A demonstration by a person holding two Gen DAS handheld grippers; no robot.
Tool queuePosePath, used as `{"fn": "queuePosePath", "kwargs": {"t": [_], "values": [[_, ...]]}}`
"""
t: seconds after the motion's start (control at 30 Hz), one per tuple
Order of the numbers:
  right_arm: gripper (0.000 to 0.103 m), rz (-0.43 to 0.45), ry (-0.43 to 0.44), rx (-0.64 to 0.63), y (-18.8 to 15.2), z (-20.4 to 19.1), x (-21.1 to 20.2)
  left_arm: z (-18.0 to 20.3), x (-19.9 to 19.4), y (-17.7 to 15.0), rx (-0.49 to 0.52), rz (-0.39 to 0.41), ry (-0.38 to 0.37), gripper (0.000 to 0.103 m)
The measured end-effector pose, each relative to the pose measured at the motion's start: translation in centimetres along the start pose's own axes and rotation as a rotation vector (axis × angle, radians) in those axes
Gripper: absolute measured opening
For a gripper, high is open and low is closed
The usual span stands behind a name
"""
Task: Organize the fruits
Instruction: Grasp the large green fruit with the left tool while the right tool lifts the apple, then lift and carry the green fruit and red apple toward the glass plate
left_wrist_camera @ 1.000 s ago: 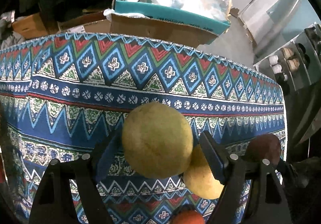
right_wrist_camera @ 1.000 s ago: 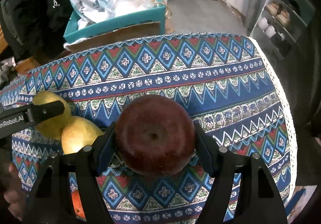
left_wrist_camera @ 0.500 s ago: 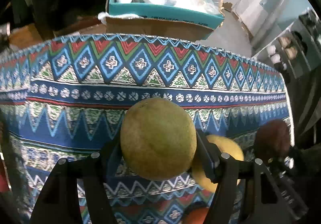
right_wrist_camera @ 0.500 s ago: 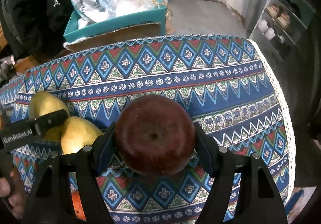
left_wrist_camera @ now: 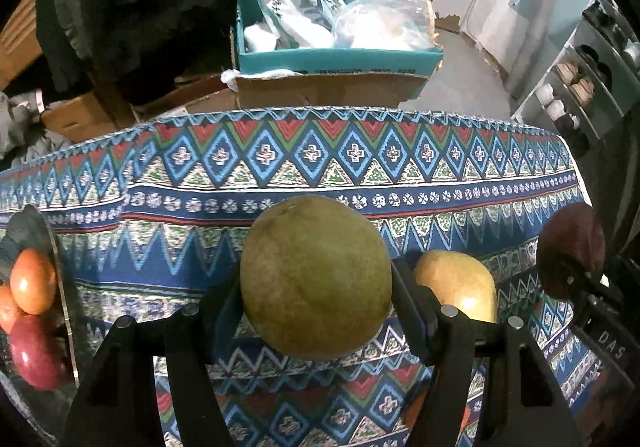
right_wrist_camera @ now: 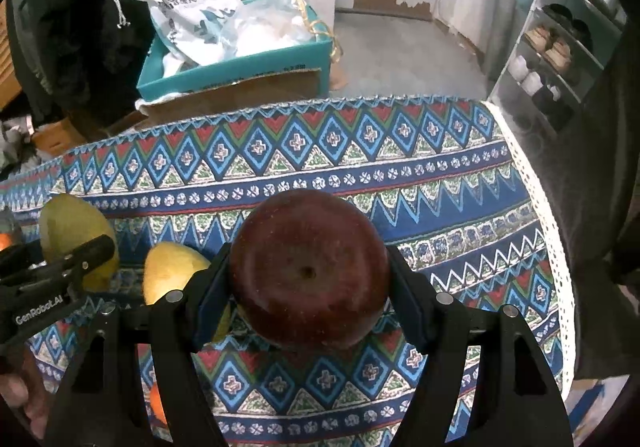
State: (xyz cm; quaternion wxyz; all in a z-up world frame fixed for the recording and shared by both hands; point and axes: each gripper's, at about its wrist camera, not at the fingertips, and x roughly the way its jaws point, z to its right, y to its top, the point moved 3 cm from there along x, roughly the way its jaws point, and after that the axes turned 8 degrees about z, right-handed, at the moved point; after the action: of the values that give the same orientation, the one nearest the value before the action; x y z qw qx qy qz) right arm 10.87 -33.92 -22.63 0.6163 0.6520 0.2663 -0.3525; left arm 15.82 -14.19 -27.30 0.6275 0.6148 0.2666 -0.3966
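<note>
Green-yellow round pear and dark red apple, each clamped between closed fingers, could be slipped onto patterned tabletop.

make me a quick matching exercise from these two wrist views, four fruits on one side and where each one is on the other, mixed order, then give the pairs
Things:
1. green pear
2. dark red apple
3. yellow pear
4. orange-red fruit

Places:
A. lying on the patterned tablecloth, between the two grippers
B. clamped in the right gripper
C. in the glass bowl at far left
D. clamped in the left gripper

Pairs: 1-D, 2-B, 3-A, 4-C
</note>
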Motion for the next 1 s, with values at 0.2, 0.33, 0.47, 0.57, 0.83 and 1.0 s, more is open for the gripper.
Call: {"fn": "queuePosePath", "kwargs": {"t": [0.2, 0.33, 0.47, 0.57, 0.83, 1.0], "values": [[0.072, 0.036, 0.005, -0.024, 0.6, -0.8, -1.6, -0.5, -2.3, 0.0, 0.008, 0.031, 0.011, 0.07], [0.072, 0.062, 0.012, -0.04, 1.1, -1.5, -2.9, -0.7, -4.3, 0.2, 0.011, 0.062, 0.011, 0.07], [0.072, 0.084, 0.021, -0.05, 1.3, -2.0, -4.0, -0.8, -6.5, 0.3, 0.03, 0.104, 0.036, 0.07], [0.072, 0.1, 0.027, -0.054, 1.5, -2.4, -4.8, -1.1, -7.6, 0.2, 0.019, 0.114, 0.024, 0.07], [0.072, 0.149, 0.064, -0.07, 2.2, -3.8, -7.4, -2.1, -10.9, 0.1, -0.003, 0.151, 0.013, 0.07], [0.072, 0.181, 0.089, -0.085, 2.6, -5.0, -9.1, -2.8, -12.5, 0.1, -0.006, 0.178, 0.018, 0.07]]}}
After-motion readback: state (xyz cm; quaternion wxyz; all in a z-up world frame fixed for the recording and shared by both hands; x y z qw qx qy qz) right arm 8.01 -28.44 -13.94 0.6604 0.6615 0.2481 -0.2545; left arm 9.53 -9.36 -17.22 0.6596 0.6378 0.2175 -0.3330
